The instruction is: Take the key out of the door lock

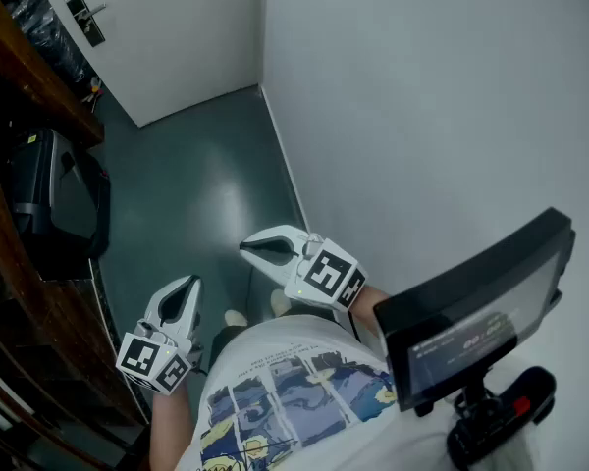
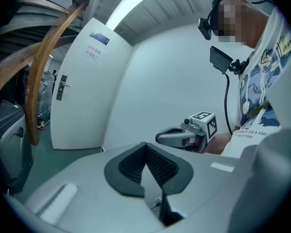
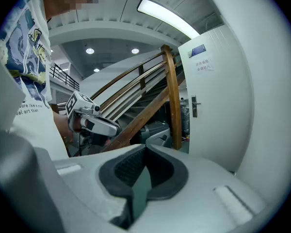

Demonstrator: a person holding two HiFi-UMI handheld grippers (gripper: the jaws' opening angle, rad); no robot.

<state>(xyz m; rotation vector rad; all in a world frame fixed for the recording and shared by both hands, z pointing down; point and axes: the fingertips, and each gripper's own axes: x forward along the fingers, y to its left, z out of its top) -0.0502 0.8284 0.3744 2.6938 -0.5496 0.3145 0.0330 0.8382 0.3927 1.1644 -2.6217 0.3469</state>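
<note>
Closest in, the person's printed T-shirt [image 1: 275, 400] fills the bottom of the head view, with a dark screen [image 1: 481, 302] on a bracket at its right. Just ahead of the body, both claws are held low, side by side but apart. The left claw [image 1: 188, 285] has its jaws pressed together with nothing between them, the ribbed pads meeting in its own view. The right claw [image 1: 245, 247] is closed the same way and is also empty, its tips pointing left across the floor. Below them lies the dark green floor [image 1: 196, 175], bounded on the right by a plain white wall [image 1: 422, 96]. On the left runs a curved wooden stair rail [image 1: 34, 81], with a black case-like object [image 1: 49, 194] beside it. At the far end stands a white door [image 1: 177, 37], which carries the door lock [image 1: 85, 18], a dark plate with a lever handle. It is well apart from both claws. The key is too small to make out at this range.
</note>
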